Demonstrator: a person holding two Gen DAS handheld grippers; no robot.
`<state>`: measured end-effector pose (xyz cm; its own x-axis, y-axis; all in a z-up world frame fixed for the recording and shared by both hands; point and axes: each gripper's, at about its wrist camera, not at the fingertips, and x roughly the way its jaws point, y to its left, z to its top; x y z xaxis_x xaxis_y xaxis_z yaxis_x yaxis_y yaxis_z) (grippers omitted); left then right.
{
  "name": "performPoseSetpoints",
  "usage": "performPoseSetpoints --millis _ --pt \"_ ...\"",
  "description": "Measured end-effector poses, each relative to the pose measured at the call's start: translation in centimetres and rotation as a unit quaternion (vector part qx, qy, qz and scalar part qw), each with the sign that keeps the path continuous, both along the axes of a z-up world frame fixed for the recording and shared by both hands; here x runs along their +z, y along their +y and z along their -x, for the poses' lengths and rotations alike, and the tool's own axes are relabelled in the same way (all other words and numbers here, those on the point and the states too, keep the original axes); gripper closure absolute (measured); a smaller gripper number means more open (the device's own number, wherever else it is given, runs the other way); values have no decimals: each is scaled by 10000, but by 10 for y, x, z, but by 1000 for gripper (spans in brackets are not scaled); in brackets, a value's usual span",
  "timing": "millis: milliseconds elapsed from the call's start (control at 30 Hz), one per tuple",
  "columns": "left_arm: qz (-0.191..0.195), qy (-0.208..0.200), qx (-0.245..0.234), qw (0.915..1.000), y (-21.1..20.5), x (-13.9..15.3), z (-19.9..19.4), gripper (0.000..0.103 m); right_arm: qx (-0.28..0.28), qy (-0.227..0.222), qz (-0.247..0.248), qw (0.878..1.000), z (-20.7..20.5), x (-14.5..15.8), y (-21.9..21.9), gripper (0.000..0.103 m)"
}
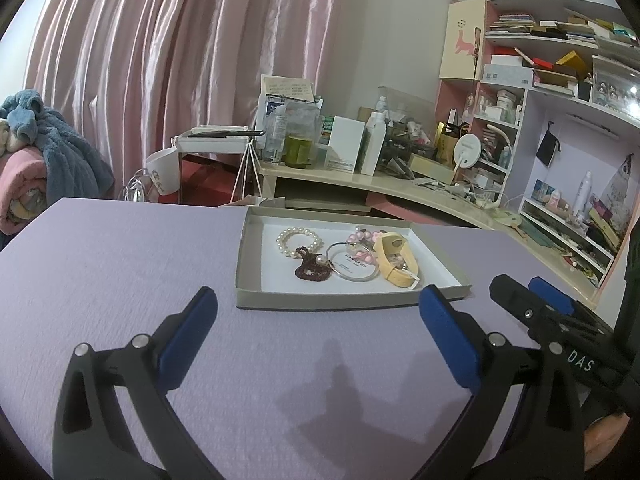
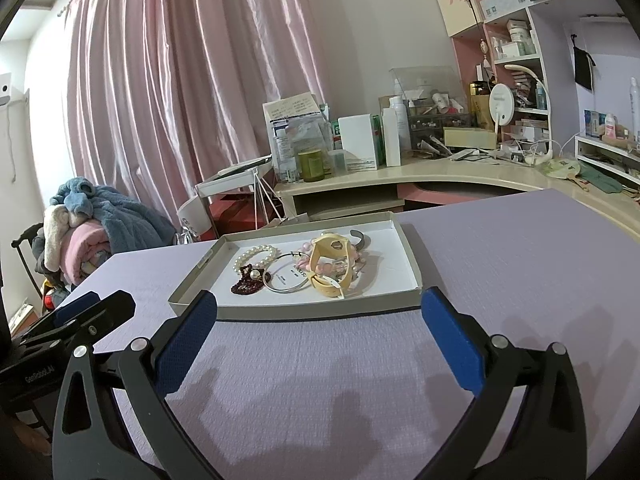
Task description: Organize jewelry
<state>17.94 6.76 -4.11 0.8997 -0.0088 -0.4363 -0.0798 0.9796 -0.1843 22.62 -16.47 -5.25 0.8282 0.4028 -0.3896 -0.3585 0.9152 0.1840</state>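
A shallow grey box lid (image 1: 320, 300) (image 2: 304, 311) with a white floor lies on the lilac table. Inside it are a white pearl bracelet (image 1: 298, 240) (image 2: 256, 258), a dark red beaded piece (image 1: 310, 269) (image 2: 248, 286), a silver hoop (image 1: 352, 266) (image 2: 288, 278), pink beads (image 1: 362, 236) (image 2: 316, 266) and a yellow strap (image 1: 396, 260) (image 2: 332, 264). My left gripper (image 1: 320, 312) is open just in front of the lid, holding nothing. My right gripper (image 2: 320, 312) is open too, at the lid's near edge. The right gripper (image 1: 532, 300) shows beside the left one, and the left gripper (image 2: 92, 312) appears low left in the right wrist view.
The lilac table (image 1: 120, 280) (image 2: 520, 280) spreads around the lid. Behind it stand a cluttered cream desk (image 1: 360, 182) (image 2: 460, 172), pink shelves (image 1: 560, 80), pink curtains (image 1: 160, 60) and a heap of blankets (image 1: 40, 152) (image 2: 100, 224) at the left.
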Motion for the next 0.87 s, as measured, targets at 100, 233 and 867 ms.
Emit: performPoseSetpoints --millis 100,233,867 --pt "-14 -5 -17 10000 0 0 -1 2 -1 6 -2 10000 0 0 0 1" --pt "-61 -34 -15 10000 -4 1 -1 2 -5 -1 -1 10000 1 -1 0 1" --pt "-42 -21 3 10000 2 -1 -6 2 2 -1 -6 10000 1 -1 -1 1"
